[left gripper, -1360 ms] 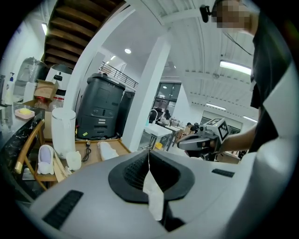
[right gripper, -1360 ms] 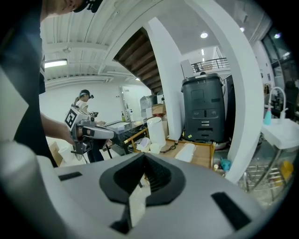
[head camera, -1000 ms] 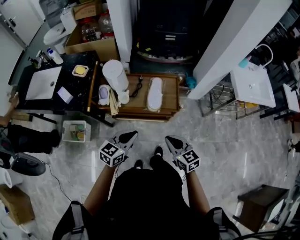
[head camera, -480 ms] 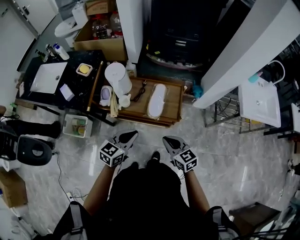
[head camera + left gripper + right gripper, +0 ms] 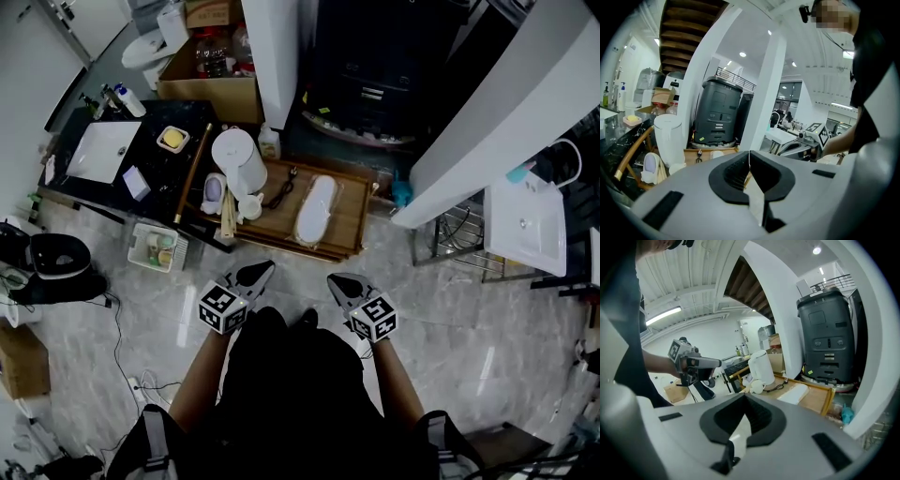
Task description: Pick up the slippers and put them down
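Left gripper: the grey left gripper (image 5: 256, 274) is clenched with nothing between its jaws, low in the head view's centre.
Right gripper: the grey right gripper (image 5: 341, 283) is likewise clenched and empty, just right of it.
Why held so: both point toward the upper frame, probably a carrying pose during the approach.
Slipper: the white flat slipper (image 5: 315, 208) lies lengthwise on the low wooden tabletop (image 5: 350, 214), above centre, well apart from both grippers.
Neighbours: a white cylindrical jug (image 5: 235, 156) and a black cable (image 5: 278, 184) crowd the slipper's left, so its right side looks easier to reach.
Progress: pickup not yet begun.
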`<state>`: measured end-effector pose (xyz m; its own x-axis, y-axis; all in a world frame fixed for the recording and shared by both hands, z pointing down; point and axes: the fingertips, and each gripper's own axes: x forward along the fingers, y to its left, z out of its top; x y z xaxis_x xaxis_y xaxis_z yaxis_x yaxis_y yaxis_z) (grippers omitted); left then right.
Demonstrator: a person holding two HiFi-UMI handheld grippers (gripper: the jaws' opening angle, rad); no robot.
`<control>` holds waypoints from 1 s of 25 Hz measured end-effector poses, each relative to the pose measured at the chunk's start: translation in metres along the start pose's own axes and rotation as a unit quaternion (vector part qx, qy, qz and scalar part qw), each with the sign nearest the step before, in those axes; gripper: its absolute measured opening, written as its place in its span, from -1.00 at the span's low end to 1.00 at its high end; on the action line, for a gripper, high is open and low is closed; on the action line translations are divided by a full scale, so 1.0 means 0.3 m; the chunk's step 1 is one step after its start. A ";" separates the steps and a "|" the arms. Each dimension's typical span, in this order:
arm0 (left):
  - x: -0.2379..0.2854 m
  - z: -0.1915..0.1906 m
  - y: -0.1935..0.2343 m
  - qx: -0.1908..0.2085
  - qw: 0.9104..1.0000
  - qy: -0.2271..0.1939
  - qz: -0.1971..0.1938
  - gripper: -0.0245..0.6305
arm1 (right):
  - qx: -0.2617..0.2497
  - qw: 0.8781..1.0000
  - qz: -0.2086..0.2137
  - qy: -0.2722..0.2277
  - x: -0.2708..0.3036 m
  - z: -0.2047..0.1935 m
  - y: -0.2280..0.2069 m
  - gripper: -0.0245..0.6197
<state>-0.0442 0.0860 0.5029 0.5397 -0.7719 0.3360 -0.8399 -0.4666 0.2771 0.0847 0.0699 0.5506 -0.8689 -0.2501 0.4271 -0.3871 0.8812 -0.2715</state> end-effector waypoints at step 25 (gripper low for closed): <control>0.214 -0.004 0.235 -0.007 0.993 0.041 -0.109 -0.88 | 0.031 0.997 -0.065 0.028 0.216 0.065 -0.126 -0.89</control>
<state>-0.0688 0.0040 0.5451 0.7121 -0.6151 0.3385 -0.7019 -0.6125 0.3636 0.0371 0.0125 0.5719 -0.7924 -0.3363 0.5090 -0.5152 0.8157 -0.2631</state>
